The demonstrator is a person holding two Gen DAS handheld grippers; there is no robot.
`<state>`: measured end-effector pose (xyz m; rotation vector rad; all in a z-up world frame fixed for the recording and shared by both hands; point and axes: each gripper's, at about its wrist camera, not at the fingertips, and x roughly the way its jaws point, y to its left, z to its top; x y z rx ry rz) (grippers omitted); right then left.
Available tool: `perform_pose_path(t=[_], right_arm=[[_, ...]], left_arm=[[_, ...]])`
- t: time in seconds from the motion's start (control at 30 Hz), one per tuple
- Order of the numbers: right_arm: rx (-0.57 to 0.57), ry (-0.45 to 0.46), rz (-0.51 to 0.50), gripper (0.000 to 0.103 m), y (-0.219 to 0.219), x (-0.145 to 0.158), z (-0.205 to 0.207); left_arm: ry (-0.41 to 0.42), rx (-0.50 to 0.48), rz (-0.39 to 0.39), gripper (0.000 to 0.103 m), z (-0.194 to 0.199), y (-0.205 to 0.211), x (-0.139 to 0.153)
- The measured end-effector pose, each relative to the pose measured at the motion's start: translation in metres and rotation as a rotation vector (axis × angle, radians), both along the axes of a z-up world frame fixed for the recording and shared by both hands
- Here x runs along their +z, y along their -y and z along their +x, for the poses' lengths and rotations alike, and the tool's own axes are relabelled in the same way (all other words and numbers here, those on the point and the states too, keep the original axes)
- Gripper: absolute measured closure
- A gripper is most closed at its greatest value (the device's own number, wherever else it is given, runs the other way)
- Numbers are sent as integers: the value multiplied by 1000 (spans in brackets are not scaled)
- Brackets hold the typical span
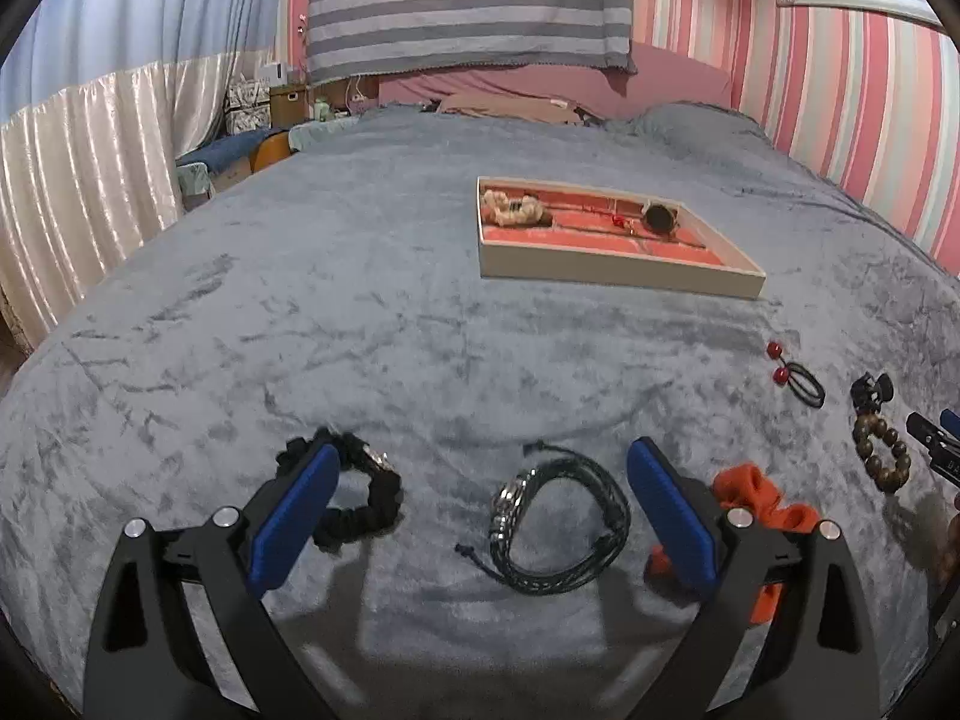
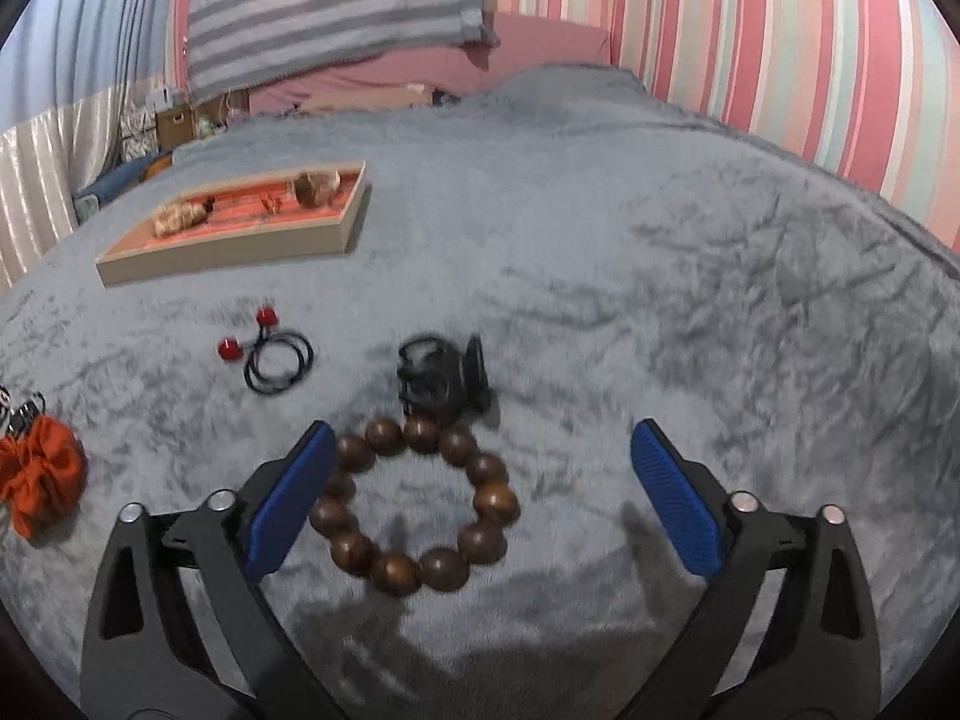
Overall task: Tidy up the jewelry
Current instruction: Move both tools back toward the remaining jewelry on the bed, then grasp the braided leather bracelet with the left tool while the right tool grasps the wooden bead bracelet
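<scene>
Left wrist view, jaws wide around braided bracelet (image 1: 555, 525), blanket (image 1: 372, 324)

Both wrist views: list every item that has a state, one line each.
left tongs: open, empty, either side of the braided bracelet
right tongs: open, empty
braided bracelet: loose on the blanket
wooden bead bracelet: on the blanket, ungripped
jewelry tray: partly filled
black scrunchie: on the blanket
orange scrunchie: on the blanket
black claw clip: beyond the beads
red-bead hair tie: on the blanket
</scene>
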<state>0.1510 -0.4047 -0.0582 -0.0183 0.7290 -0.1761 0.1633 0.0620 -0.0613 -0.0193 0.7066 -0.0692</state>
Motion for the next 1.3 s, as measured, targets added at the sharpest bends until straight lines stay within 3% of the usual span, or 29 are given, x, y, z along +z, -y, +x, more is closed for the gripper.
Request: perform_pose_path(t=[0.3, 0.57, 0.77, 0.97, 1.03, 1.17, 1.23, 1.3], right_arm=[[-24, -60, 32, 26, 9, -15, 6], [-32, -112, 48, 35, 13, -26, 13], [-28, -139, 47, 39, 12, -32, 17], [-25, -160, 75, 50, 15, -37, 21], [-24, -165, 77, 56, 16, -39, 22], [-15, -161, 88, 69, 16, -38, 22], [-10, -159, 100, 79, 18, -38, 22], [-8, -157, 106, 79, 18, -38, 22]], left_arm=[[-66, -5, -11, 10, 8, -1, -23], [-155, -37, -6, 40, 22, 7, -43], [-195, -42, -2, 42, 31, 9, -52], [-195, -49, 8, 46, 34, 11, -54], [-194, -56, 11, 57, 35, 13, -54], [-190, -59, 15, 66, 35, 12, -53], [-192, -72, 0, 82, 34, 12, -53], [-194, -80, -2, 82, 34, 13, -54]])
